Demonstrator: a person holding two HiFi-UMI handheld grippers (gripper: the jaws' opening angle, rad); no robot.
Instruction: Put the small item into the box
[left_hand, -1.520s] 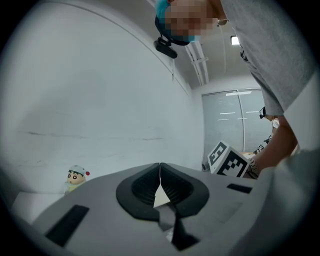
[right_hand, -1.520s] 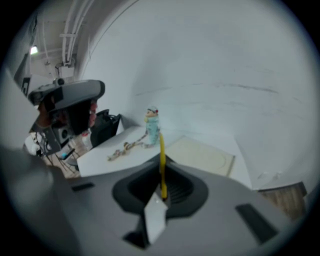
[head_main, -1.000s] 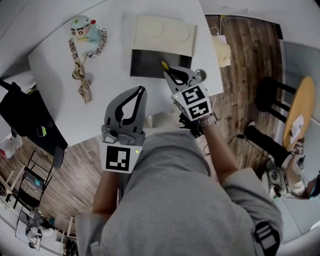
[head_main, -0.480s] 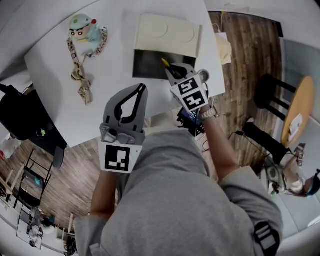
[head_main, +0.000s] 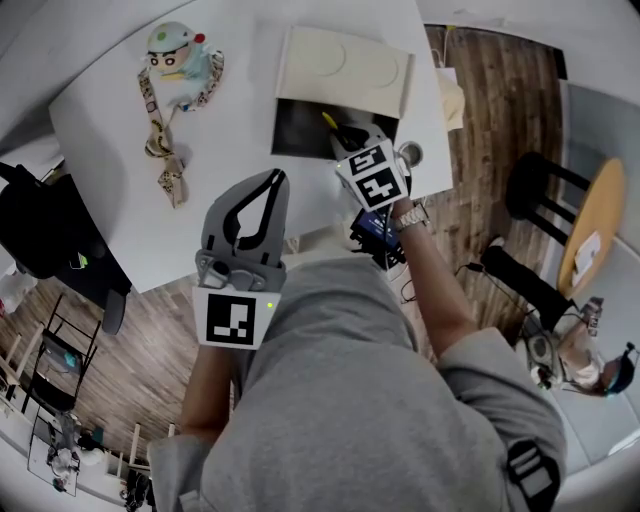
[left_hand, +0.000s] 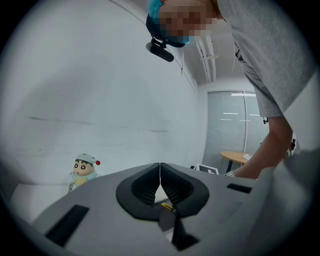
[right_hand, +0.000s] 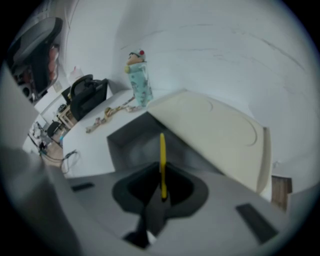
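A thin yellow small item (head_main: 328, 121) sticks out of my right gripper (head_main: 341, 137), which is shut on it. In the right gripper view the yellow item (right_hand: 162, 147) stands upright between the pads, over the dark inside of the box (right_hand: 131, 142). The box (head_main: 300, 128) lies on the white table with its cream lid (head_main: 345, 65) swung open behind it. My left gripper (head_main: 277, 182) hovers above the table's near edge, left of the right one, shut with nothing in it (left_hand: 160, 172).
A cartoon toy figure (head_main: 178, 62) and a patterned lanyard (head_main: 157, 140) lie at the table's far left. A black bag (right_hand: 87, 92) sits left of the table. The table's right edge (head_main: 432, 120) drops to wood floor; a stool (head_main: 545, 195) stands there.
My right gripper has carried the yellow item forward, from the box's near rim to over its dark inside. The left gripper has hardly moved.
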